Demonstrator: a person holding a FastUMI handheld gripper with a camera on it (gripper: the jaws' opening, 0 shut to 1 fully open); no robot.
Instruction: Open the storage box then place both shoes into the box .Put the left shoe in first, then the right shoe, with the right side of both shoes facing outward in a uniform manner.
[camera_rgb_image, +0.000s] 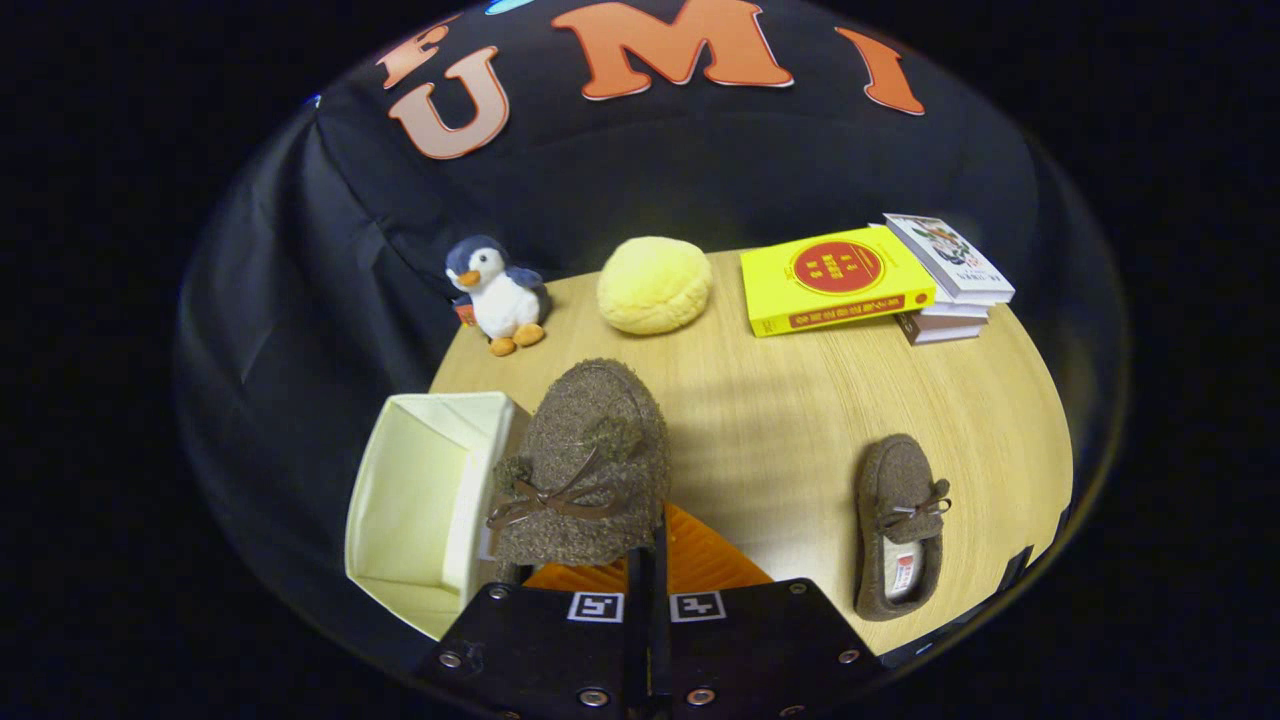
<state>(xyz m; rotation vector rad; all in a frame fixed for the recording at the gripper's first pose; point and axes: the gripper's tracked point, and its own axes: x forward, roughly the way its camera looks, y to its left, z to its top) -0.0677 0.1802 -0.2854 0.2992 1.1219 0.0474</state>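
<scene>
Tongs (648, 560) are pinched nearly together on the heel end of a fuzzy brown shoe (585, 465), holding it up off the table (780, 420) with its toe pointing away toward twelve o'clock. That shoe hangs just at the right rim of the cream fabric box (425, 500), which sits at about nine o'clock from the fingers with its top open and nothing visible inside. So the opening step looks done, and the first shoe is lifted but not yet in; lowering it into the box, then fetching the second one, is what remains. The other shoe (900, 525) lies flat on the table at about three o'clock, well apart from the box, toe away, its pale lining and a small label showing. Both are soft, woolly slippers with a thin brown lace tied in a bow across the top and little pompoms at the ends. Whether the held one is the left shoe I cannot tell for sure. Beyond, at twelve o'clock, stand a toy penguin (497, 292), a yellow cushion (654, 285) and stacked books (870, 280).
</scene>
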